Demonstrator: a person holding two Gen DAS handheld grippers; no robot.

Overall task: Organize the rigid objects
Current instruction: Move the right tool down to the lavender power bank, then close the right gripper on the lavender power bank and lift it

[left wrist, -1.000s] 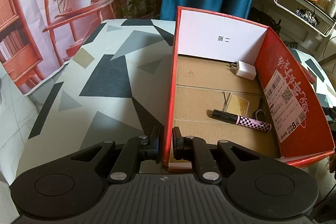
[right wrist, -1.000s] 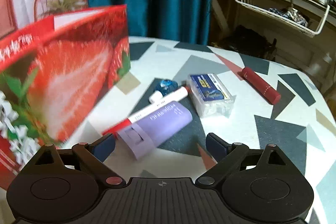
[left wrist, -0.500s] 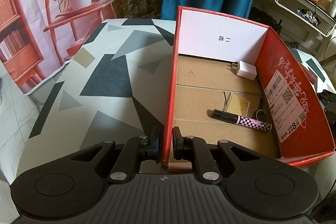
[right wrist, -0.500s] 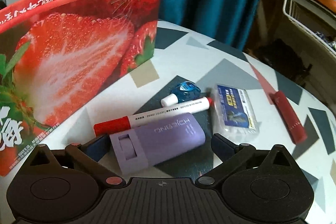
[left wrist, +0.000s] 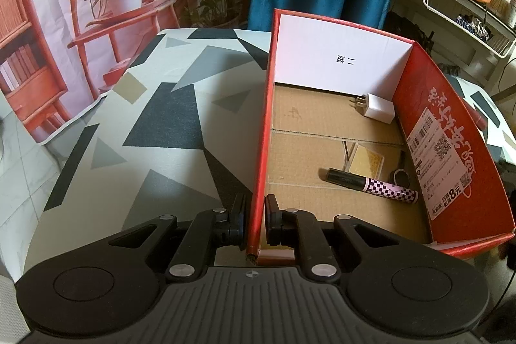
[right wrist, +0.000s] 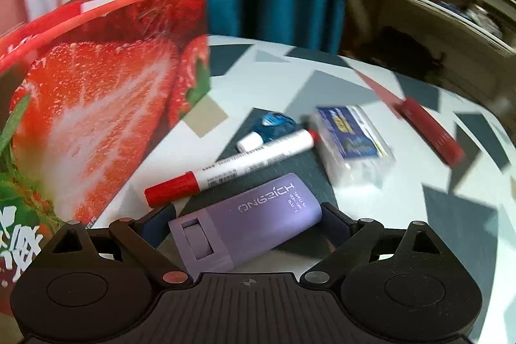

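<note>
My left hand-held gripper (left wrist: 254, 223) is clamped on the near wall of the red strawberry-print box (left wrist: 262, 131), one pad on each face. Inside lie a white charger plug (left wrist: 375, 109), a checkered marker (left wrist: 374, 181) and a gold packet (left wrist: 367, 162). My right hand-held gripper (right wrist: 246, 223) is closing with the purple case (right wrist: 250, 220) between its jaws on the counter (right wrist: 435, 224); I cannot tell if the pads touch it. Just beyond sit a red-capped white marker (right wrist: 232, 168), a blue correction tape (right wrist: 274, 126), a clear packet (right wrist: 353, 145) and a dark red tube (right wrist: 430, 131).

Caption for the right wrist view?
Right hand-held gripper, jaws closing, straddles a purple case beside the strawberry box.
</note>
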